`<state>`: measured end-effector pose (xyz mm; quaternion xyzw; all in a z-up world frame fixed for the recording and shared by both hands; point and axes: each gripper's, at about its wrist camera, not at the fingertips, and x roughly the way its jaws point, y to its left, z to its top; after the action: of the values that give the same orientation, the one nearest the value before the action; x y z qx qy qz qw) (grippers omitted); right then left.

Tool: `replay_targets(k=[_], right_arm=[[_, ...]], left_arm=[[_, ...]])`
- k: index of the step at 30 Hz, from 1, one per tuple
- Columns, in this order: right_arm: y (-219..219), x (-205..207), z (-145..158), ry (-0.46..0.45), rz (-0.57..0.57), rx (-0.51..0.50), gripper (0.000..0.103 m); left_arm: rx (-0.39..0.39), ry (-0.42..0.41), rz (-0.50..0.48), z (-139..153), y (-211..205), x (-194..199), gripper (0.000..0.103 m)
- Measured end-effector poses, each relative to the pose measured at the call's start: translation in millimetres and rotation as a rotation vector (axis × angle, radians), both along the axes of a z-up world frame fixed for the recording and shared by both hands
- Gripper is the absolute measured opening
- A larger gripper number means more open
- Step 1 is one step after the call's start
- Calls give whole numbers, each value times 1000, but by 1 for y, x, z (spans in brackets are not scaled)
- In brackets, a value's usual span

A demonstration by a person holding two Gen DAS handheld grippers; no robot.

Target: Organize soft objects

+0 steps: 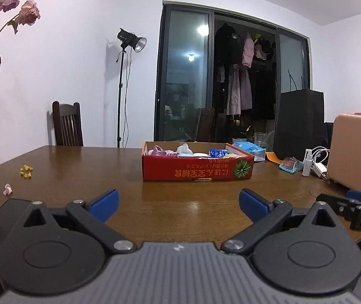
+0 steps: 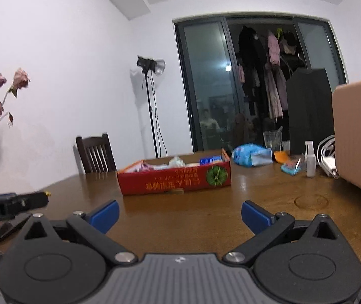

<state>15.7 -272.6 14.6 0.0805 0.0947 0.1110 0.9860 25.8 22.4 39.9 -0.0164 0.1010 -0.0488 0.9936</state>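
Nearest me, at the bottom of both views, are my two claws: the left gripper (image 1: 179,205) and the right gripper (image 2: 180,215) each sit with blue pads spread wide and nothing between them, only bare wooden table (image 1: 79,167) showing in the gap.

The soft things lie in the middle of each frame, inside a shallow red cardboard box (image 1: 197,171): a crumpled pink cloth (image 1: 159,151), a whitish scrunched plastic bag (image 1: 184,149) and a small blue packet (image 1: 217,152). I judge them light and limp; they should crush under the pads and could slide out, so I would pinch a bunched fold rather than a flat edge. The box walls look thin and may shift if nudged.

Right of centre in the right wrist view, a puffy blue pack (image 2: 245,153) rests on the table, glossy and probably slippery. A hard plastic spray bottle (image 2: 310,158) stands further right, beside a smooth tan case (image 2: 357,131).
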Motion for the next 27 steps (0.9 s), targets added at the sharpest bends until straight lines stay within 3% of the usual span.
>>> replay_targets(k=[27], right_arm=[[-1,2,1,20,13,22,103]], left_arm=[[-9,8,-5,3,0,4,103]])
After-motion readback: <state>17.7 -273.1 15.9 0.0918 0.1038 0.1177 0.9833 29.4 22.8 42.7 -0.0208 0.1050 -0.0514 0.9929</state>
